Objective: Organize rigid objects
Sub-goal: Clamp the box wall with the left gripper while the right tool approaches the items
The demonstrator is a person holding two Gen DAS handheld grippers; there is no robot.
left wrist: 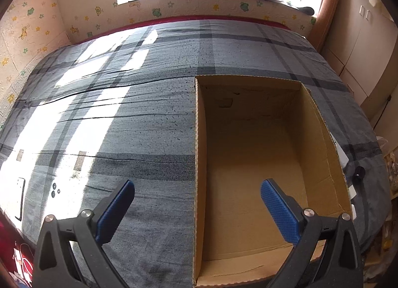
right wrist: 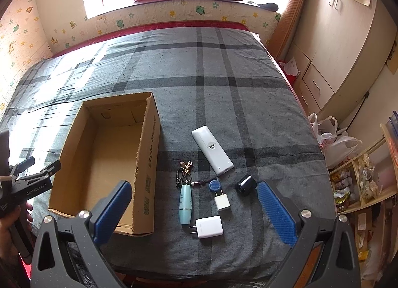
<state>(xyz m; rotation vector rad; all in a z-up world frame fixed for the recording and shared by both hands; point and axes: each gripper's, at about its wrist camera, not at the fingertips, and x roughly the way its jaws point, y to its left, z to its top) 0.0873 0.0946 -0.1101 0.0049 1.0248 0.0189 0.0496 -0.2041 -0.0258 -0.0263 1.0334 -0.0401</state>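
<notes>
An open, empty cardboard box (right wrist: 149,153) lies on the plaid bed; the left wrist view looks down into the same box (left wrist: 251,163). To its right lie a white remote (right wrist: 212,150), a key bunch (right wrist: 184,172), a teal tube (right wrist: 185,201), a blue tag (right wrist: 214,184), a small white plug (right wrist: 222,201), a larger white charger (right wrist: 208,226) and a black cap-like object (right wrist: 245,184). My right gripper (right wrist: 195,209) hangs open above these items. My left gripper (left wrist: 197,209) is open over the box's left wall, holding nothing; it also shows at far left (right wrist: 32,178).
Two white phones (left wrist: 20,197) (left wrist: 55,188) lie in the sunlit patch at the bed's left. A small black object (left wrist: 359,173) sits right of the box. Cabinets (right wrist: 343,59), plastic bags (right wrist: 333,138) and a cluttered shelf (right wrist: 360,181) stand to the right of the bed.
</notes>
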